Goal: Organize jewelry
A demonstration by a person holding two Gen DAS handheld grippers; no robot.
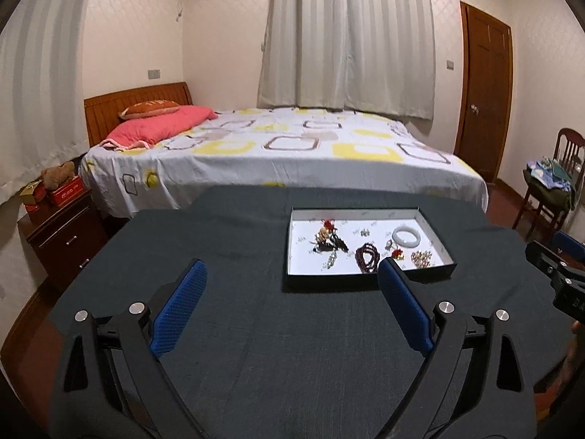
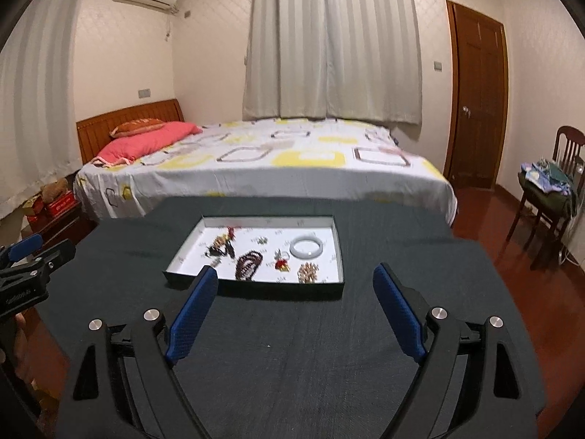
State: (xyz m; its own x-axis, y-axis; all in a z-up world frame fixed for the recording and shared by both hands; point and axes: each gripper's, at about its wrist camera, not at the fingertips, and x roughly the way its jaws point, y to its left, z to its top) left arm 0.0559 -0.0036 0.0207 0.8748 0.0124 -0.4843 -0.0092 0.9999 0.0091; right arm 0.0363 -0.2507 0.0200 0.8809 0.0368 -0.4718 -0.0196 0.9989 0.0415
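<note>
Dark table [image 1: 256, 347], one tray [image 1: 369, 281], one white bangle [image 1: 406, 236], two open tools [image 1: 292, 292] [image 2: 296, 292]

trays: 1 [image 2: 340, 256]; white bangles: 1 [image 2: 307, 247]; dark bead strands: 1 [image 2: 248, 262]; grippers: 2 [image 1: 292, 285] [image 2: 294, 285]

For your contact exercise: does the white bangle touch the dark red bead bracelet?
Apart. The right wrist view shows white tray floor between the white bangle and the dark red bead bracelet.
</note>
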